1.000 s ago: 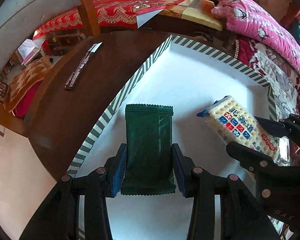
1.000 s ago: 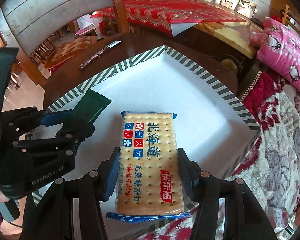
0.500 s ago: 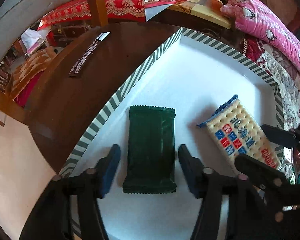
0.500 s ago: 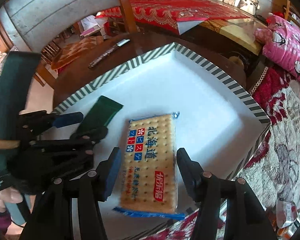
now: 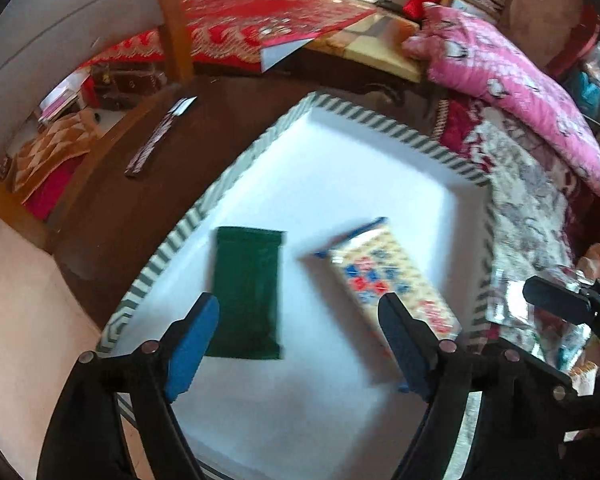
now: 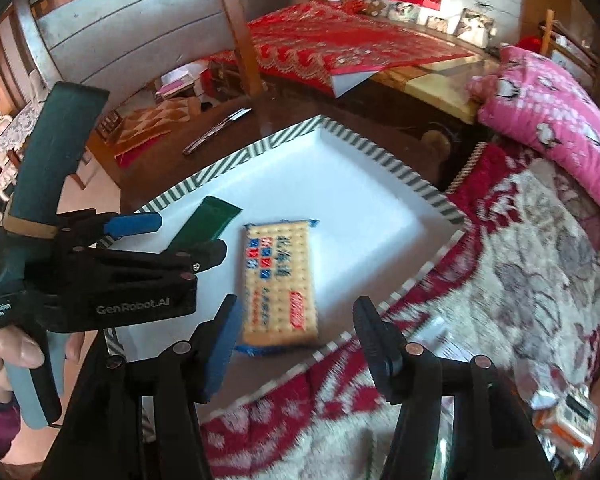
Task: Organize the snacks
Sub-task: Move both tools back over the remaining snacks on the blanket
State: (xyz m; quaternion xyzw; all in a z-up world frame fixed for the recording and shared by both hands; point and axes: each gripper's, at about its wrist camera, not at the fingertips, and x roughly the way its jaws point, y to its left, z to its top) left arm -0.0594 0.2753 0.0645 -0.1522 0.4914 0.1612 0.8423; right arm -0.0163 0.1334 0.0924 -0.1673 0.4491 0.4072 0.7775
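Note:
A white tray with a green-striped rim point(image 5: 236, 168) point(image 6: 384, 160) holds two snacks side by side. The dark green packet point(image 5: 246, 292) point(image 6: 208, 220) lies on the left. The cracker pack with blue and red print point(image 5: 392, 280) point(image 6: 278, 280) lies on the right. My left gripper point(image 5: 296, 344) point(image 6: 180, 236) is open and empty, raised just behind the green packet. My right gripper point(image 6: 296, 344) is open and empty, raised behind the cracker pack near the tray's front edge; one of its fingers point(image 5: 556, 300) shows in the left wrist view.
The tray sits on a dark brown table point(image 5: 140, 216) beside a long thin wrapped stick point(image 5: 156, 140) point(image 6: 216, 132). A floral blanket point(image 6: 540, 280) and a pink quilt point(image 5: 520, 92) lie right of the tray. Silver and orange packets point(image 6: 564, 420) lie on the blanket at lower right.
Both grippers have opened, let go of their snacks on the tray, and pulled back and up. The green packet and cracker pack now lie free.

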